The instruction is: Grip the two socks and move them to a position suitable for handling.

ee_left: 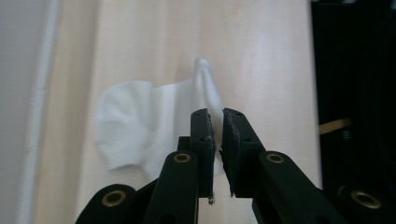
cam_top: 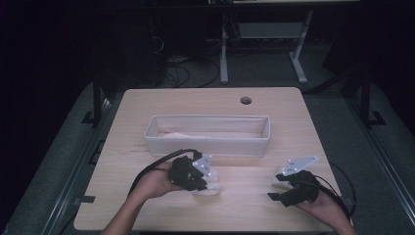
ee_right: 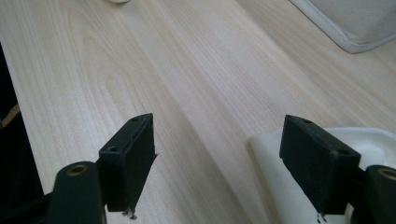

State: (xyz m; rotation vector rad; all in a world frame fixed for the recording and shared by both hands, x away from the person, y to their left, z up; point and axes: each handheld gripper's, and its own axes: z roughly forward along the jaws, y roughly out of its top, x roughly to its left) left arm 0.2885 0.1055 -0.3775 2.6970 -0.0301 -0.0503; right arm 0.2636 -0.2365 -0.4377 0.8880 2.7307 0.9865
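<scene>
A crumpled white cloth [ee_left: 133, 128] lies on the wooden table [cam_top: 244, 205]. My left gripper [ee_left: 218, 115] is shut on a raised fold of it, with the fold standing up beyond the jaw tips. From above, that left gripper [cam_top: 205, 182] sits over the cloth [cam_top: 209, 191] near the table's front middle. My right gripper [ee_right: 219, 135] is open wide over bare wood, and a second white cloth [ee_right: 285, 196] lies under its right-hand jaw. From above, the right gripper [cam_top: 275, 187] is at the front right, beside that cloth [cam_top: 280, 172].
A long white fabric bin [cam_top: 208, 146] stands across the middle of the table, and its corner [ee_right: 355, 28] shows in the right gripper view. A round cable hole [cam_top: 245, 100] sits at the back. The table's front edge is close to both hands.
</scene>
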